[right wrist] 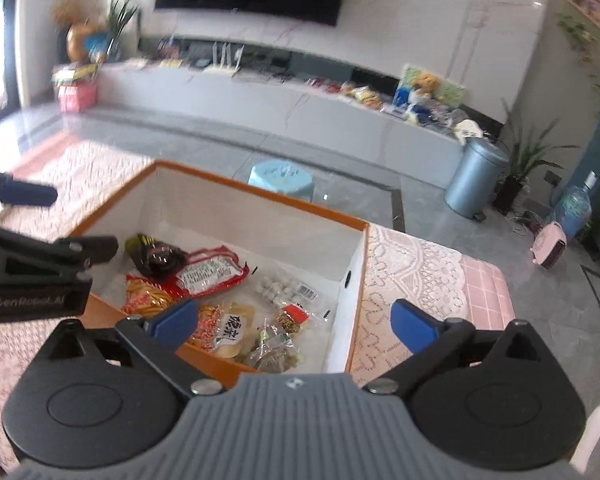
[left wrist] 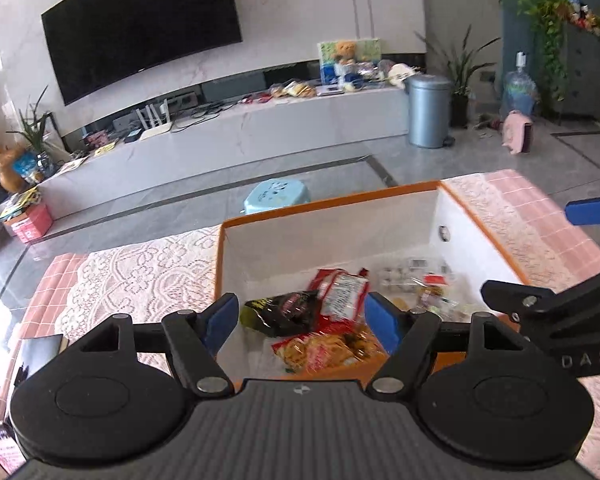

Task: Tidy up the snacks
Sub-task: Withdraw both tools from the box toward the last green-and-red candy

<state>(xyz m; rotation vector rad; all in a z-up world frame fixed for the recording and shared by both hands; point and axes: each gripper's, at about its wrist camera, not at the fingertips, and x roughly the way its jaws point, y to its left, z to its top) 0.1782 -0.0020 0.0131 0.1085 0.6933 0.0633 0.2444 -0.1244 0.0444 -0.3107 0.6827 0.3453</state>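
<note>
Nearest, the left gripper (left wrist: pixel 302 316) and the right gripper (right wrist: pixel 296 322) hang over the near edge of the orange box (right wrist: pixel 260 194), each with jaws wide apart and nothing between them. Inside the box lie the snacks (right wrist: pixel 210 274): a dark packet, red and yellow bags, and clear-wrapped pieces toward its right wall. The lace-covered table (right wrist: pixel 412 268) around the box shows no loose packets, so the gathering looks largely done; whether any remain elsewhere cannot be told. Beyond the box stands a blue stool (right wrist: pixel 282 178).

Wall television (left wrist: pixel 140 24), grey bin (left wrist: pixel 427 110), blue stool (right wrist: pixel 281 180), potted plant (right wrist: pixel 528 160).
</note>
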